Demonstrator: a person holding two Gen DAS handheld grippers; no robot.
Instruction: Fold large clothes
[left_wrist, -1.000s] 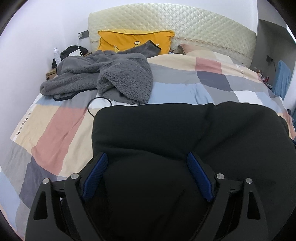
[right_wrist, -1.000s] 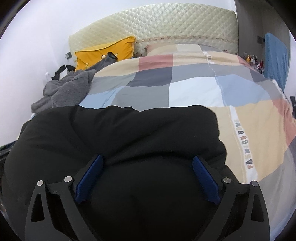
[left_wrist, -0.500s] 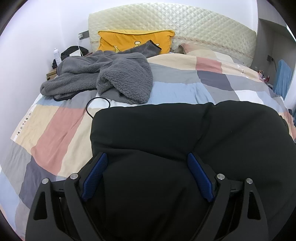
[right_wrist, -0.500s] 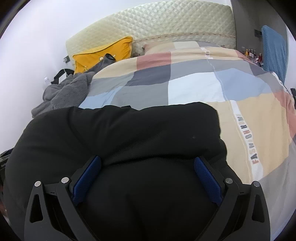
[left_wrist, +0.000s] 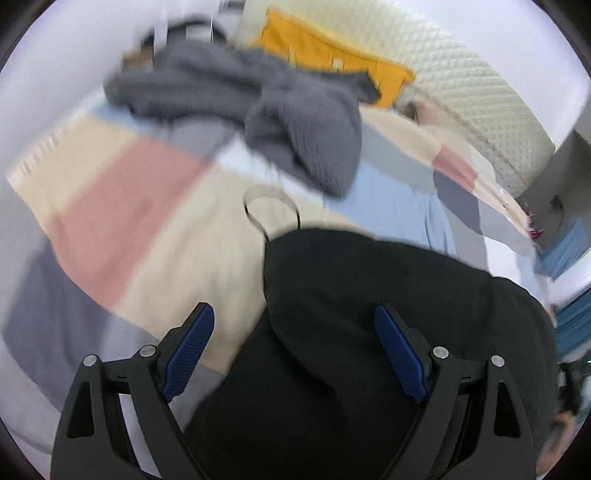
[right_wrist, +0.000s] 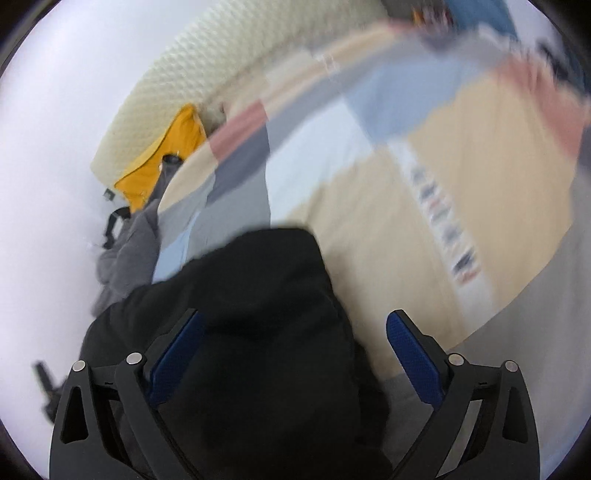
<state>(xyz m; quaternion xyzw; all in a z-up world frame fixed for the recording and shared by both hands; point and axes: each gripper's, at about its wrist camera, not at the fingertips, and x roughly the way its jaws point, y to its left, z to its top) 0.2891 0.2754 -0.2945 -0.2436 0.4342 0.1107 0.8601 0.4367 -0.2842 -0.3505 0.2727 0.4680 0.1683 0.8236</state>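
Note:
A large black garment (left_wrist: 388, 314) lies folded on the patchwork bed cover; it also shows in the right wrist view (right_wrist: 258, 332). My left gripper (left_wrist: 295, 350) is open and empty over the garment's left edge, its left finger over the bare cover. My right gripper (right_wrist: 299, 362) is open and empty over the garment's right edge, its right finger over the bare cover. Both views are blurred by motion.
A grey fleece garment (left_wrist: 277, 110) lies bunched at the far left of the bed (left_wrist: 129, 221), by a yellow pillow (left_wrist: 325, 59) and the quilted headboard (left_wrist: 461, 92). A thin dark cord loop (left_wrist: 269, 206) lies beside the black garment. The bed cover (right_wrist: 406, 203) stretches to the right.
Both grippers have swung outward and tilted: the left one to the left, the right one to the right, off the middle of the black garment toward its side edges. Both stay open.

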